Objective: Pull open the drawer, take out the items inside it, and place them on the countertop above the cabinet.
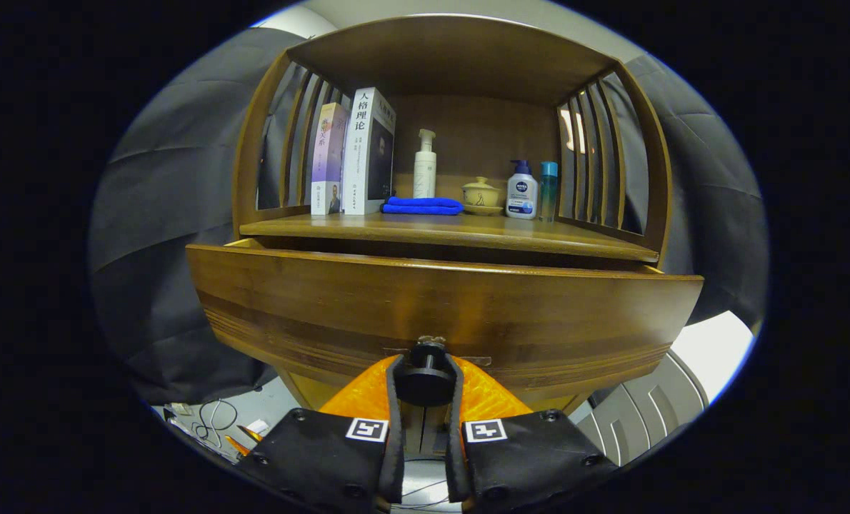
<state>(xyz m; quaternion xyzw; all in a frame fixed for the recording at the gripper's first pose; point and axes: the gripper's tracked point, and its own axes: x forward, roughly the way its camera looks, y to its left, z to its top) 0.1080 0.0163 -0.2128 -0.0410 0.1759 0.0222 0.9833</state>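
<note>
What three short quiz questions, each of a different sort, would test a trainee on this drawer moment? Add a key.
1. True or false: the gripper has both fingers pressed on the round drawer knob.
2. Which lies flat on the countertop between the two standing books and the lidded ceramic cup?
A. a folded blue cloth
B. a pair of scissors
C. a remote control
3. Fill in: the drawer front stands out from the cabinet, so the drawer is partly ____.

Key:
1. True; the knob sits clamped between the fingers.
2. A, the folded blue cloth, just in front of the white pump bottle.
3. open. Its contents are hidden behind the front.
</note>
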